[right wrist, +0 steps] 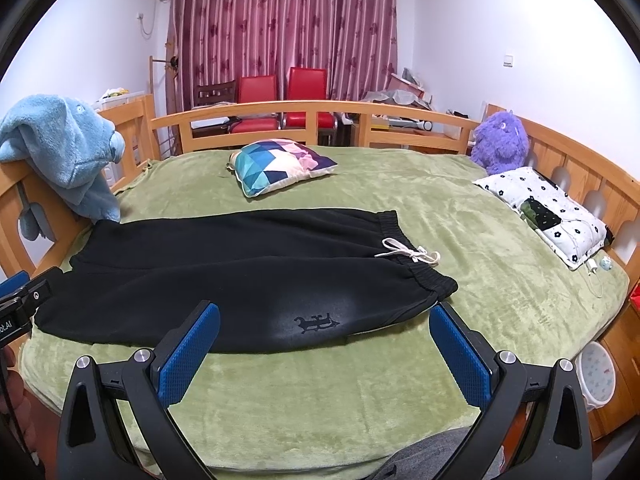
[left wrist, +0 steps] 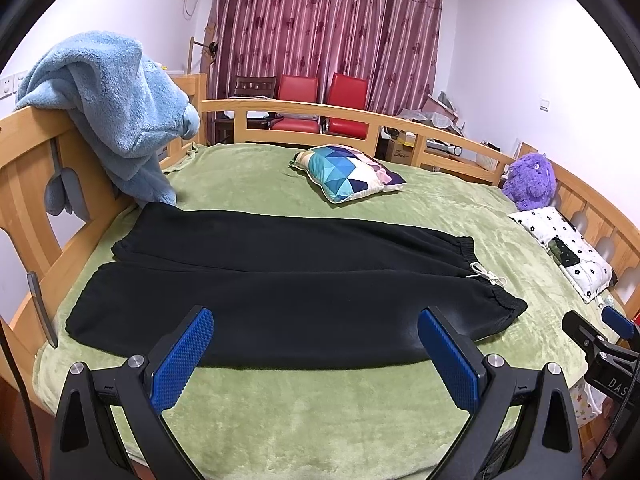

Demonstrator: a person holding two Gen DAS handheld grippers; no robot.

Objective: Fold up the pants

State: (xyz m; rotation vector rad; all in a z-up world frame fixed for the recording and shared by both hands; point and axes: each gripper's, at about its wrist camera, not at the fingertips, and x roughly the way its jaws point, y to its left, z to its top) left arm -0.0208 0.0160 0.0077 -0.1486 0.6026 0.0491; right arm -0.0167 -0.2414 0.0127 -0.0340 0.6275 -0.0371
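Black pants [left wrist: 280, 280] lie flat across the green blanket, legs to the left, waistband with a white drawstring [left wrist: 486, 274] to the right. They also show in the right wrist view [right wrist: 240, 276], with a small dark logo [right wrist: 316, 323] near the front edge. My left gripper [left wrist: 316, 354] is open and empty, hovering just in front of the near leg. My right gripper [right wrist: 324, 354] is open and empty, in front of the hip area. Each gripper shows at the edge of the other view, the right one [left wrist: 600, 344], the left one [right wrist: 20, 304].
A green blanket [left wrist: 320, 408] covers a bed with wooden rails [left wrist: 320, 110]. A blue plush garment [left wrist: 116, 112] hangs over the left rail. A patterned cushion [left wrist: 346, 172], a purple plush toy [left wrist: 530, 180] and a floral pillow [left wrist: 564, 248] lie beyond the pants.
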